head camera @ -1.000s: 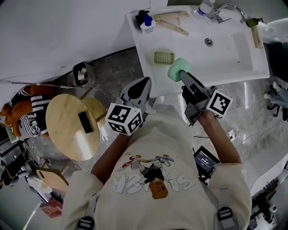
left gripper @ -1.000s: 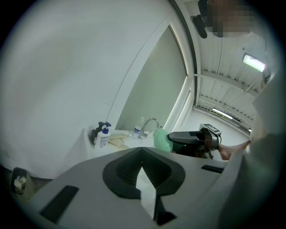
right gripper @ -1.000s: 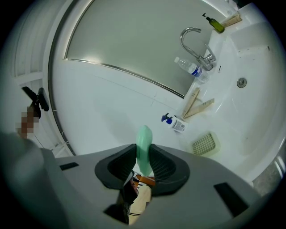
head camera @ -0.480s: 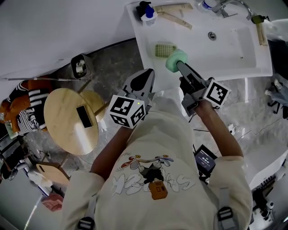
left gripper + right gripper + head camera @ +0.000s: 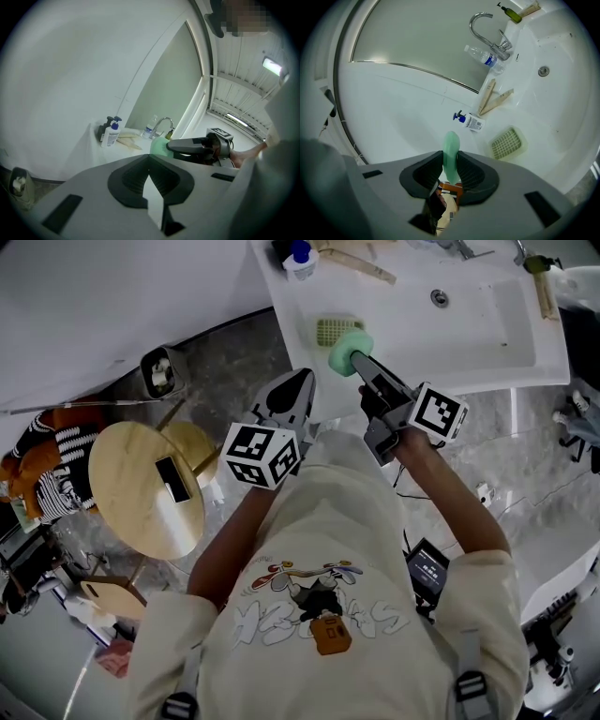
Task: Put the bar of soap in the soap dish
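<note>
From above, in the head view, the white sink point(image 5: 487, 343) lies at the top of the picture. The right claw point(image 5: 354, 358) reaches over its near rim and pinches the green soap point(image 5: 348, 349). In this view the soap covers one corner of the pale green dish point(image 5: 330, 329), which lies on the flat part of the sink left of the basin; I cannot tell from here if the two touch. A pump bottle point(image 5: 298, 257) stands at the far left corner of the sink. The left claw point(image 5: 302, 382) hangs lower, near the sink edge and left of the right one, and touches nothing.

From the left claw's view, the left claw point(image 5: 149, 156) has its two tips pressed together, with nothing between them. Beyond it, the soap point(image 5: 158, 146) shows in front of the right claw point(image 5: 169, 146), with the bottle point(image 5: 110, 135) and the tap point(image 5: 161, 124) further back.

From the right claw's view, the right claw point(image 5: 451, 165) grips the soap point(image 5: 451, 144) on its two flat sides, and the soap stands up on its edge. The dish point(image 5: 507, 143) lies to the right of it, apart from the soap, and the bottle point(image 5: 471, 121) is just beyond. The tap point(image 5: 485, 28) is at the far end of the sink point(image 5: 562, 108).
</note>
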{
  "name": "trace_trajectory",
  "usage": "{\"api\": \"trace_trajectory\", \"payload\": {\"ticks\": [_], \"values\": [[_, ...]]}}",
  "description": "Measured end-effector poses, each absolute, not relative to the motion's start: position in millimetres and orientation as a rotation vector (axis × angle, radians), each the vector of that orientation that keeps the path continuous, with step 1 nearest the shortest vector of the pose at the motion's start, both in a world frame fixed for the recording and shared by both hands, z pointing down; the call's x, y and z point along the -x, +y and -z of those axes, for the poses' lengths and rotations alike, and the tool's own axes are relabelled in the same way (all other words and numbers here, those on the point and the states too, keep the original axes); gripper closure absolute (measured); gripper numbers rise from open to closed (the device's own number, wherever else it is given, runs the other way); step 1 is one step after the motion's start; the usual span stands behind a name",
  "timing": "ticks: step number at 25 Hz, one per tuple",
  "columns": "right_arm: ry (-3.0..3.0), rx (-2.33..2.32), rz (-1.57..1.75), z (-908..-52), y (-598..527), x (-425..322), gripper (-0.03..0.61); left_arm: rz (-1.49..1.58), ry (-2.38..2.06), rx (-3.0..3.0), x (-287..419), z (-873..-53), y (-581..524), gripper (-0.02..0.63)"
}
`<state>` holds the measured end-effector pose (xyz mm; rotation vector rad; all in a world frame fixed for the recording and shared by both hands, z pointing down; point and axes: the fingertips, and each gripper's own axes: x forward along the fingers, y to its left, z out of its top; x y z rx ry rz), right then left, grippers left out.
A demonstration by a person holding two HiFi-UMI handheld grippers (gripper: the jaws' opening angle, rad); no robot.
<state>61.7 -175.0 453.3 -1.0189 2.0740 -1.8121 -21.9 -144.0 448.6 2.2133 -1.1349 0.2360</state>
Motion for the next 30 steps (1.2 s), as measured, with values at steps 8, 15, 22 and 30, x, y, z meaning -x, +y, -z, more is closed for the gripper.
{"api": "trace_trajectory", "payload": {"ticks": [8,15,22,30], "values": [[2.030,1.055,1.854,-471,-181,-59,0.476,-0.265,-1.162,-2.176,28,-474,-148,0.606],[2.000,1.107,1.878,-490,-186,-59,0.476,-0.272,-1.157,-2.161,30,-486,-153,0.606],[1.889,1.143,1.941,-516,-192,-51,0.476,-0.293,-1.146,-2.165,31,-499,-159,0.606],[1.785,1.204,1.969,-535,-196,-53,0.476,-0.335,-1.141,-2.164,30,-510,-158,0.606]]}}
